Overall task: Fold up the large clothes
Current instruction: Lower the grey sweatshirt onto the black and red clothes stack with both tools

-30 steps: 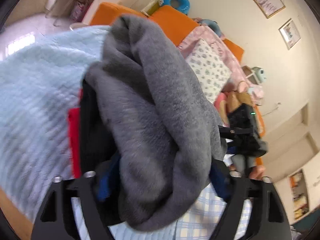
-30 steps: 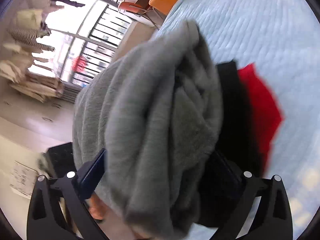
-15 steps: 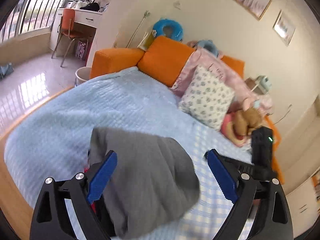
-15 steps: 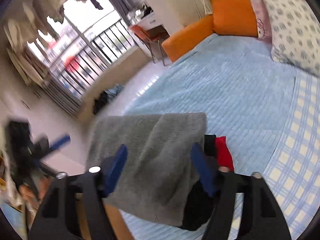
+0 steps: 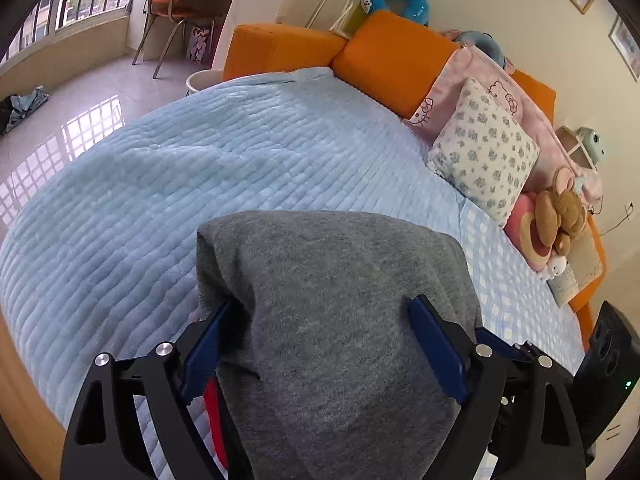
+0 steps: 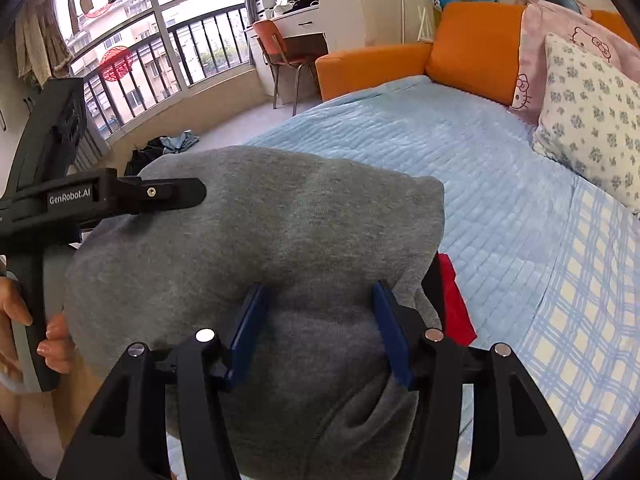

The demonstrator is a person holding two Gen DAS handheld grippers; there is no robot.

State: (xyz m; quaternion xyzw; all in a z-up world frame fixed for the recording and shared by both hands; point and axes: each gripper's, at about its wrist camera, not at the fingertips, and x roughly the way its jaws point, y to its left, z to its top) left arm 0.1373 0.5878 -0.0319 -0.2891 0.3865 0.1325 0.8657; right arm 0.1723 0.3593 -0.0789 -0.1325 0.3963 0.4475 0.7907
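The grey fleece garment (image 5: pixel 340 320) lies folded at the lower centre, on the blue bedspread (image 5: pixel 160 184). It looks soft, thick and floppy; grip folded edges. The left gripper (image 5: pixel 320 344) is closing, fabric between its fingers; the right gripper (image 6: pixel 316 328) likewise.

Both grippers angle downward side by side. The left gripper (image 5: pixel 320 336) has its jaws spread wide and closing, cloth between them. The right gripper (image 6: pixel 316 320) is half-open, its jaws closing, cloth between. A hand (image 6: pixel 24 332) grips the left handle.
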